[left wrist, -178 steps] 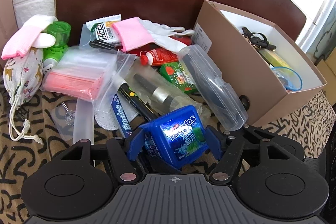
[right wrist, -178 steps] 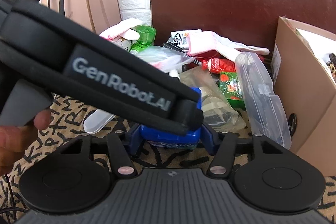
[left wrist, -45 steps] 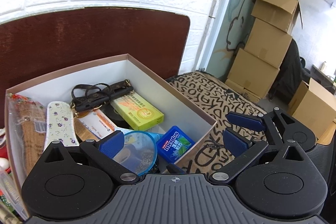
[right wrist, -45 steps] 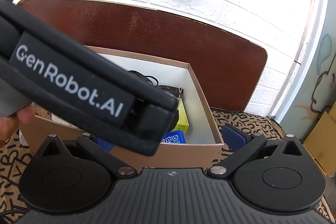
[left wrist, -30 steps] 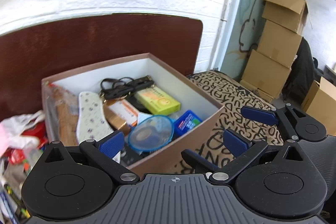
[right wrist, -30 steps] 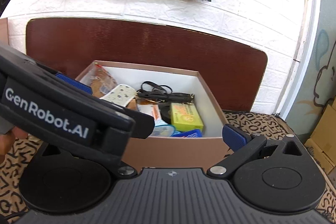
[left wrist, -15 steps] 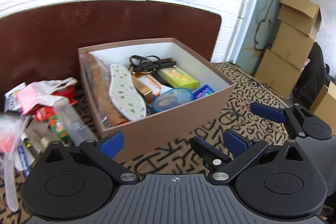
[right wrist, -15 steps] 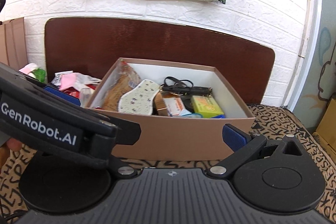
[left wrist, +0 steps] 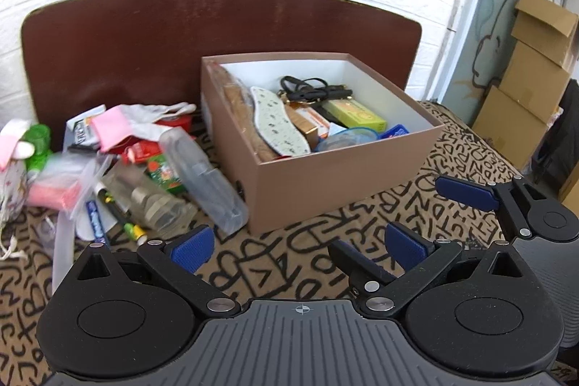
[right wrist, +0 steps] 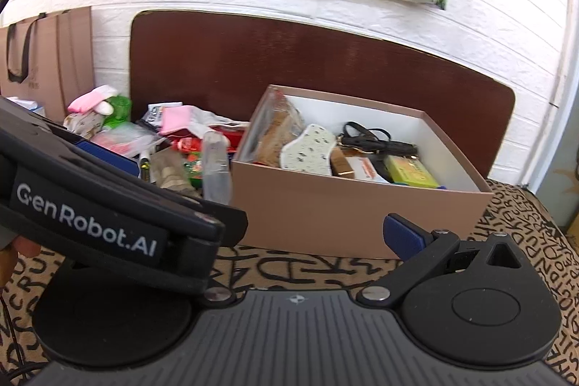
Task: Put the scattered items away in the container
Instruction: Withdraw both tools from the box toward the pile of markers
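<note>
A brown cardboard box (left wrist: 325,176) stands on the patterned cloth and holds several items, among them an insole (left wrist: 280,123), a yellow-green pack (left wrist: 356,114) and the blue mints tin (left wrist: 394,132). Scattered items lie left of the box: a clear plastic case (left wrist: 202,176), a zip bag with pink contents (left wrist: 58,187), a pink-cuffed glove (left wrist: 119,123), a green bottle (left wrist: 38,141). My left gripper (left wrist: 298,245) is open and empty, in front of the box. My right gripper (right wrist: 289,234) is open and empty; the left gripper's body (right wrist: 90,216) hides its left finger. The box shows in the right wrist view (right wrist: 325,216).
A dark brown board (left wrist: 144,35) leans against the white brick wall behind the pile. A printed drawstring bag (left wrist: 11,183) lies at far left. Stacked cardboard boxes (left wrist: 528,75) stand at the right. A paper bag (right wrist: 43,53) stands at back left.
The mints tin left my left gripper and now lies in the box. Both grippers have pulled back from the box and swung left, bringing the scattered pile into view.
</note>
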A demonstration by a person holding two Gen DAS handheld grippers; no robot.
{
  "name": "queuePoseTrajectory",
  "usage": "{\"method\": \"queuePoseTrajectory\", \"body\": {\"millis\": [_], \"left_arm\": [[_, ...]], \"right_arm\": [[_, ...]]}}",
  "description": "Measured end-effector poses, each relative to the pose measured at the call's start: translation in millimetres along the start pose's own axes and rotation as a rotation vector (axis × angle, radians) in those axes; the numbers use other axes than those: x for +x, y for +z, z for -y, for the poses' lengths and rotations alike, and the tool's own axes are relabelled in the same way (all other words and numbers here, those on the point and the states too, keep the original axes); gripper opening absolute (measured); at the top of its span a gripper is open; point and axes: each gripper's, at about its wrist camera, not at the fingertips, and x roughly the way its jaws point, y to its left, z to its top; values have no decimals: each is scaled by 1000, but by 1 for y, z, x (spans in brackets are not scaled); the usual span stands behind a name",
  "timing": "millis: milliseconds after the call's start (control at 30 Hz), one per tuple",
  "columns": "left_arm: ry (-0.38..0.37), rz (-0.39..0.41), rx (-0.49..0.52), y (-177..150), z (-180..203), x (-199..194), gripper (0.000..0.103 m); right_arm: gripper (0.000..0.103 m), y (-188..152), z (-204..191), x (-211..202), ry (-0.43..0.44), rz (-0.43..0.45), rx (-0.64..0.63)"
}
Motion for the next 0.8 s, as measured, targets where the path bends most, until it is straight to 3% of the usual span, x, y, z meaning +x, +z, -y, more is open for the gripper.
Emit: {"method": "queuePoseTrajectory", "body": {"millis": [800], "left_arm": [[92, -31, -85, -20, -45, -15, 103]], "right_arm": [[103, 4, -46, 15, 77, -46, -49]]}}
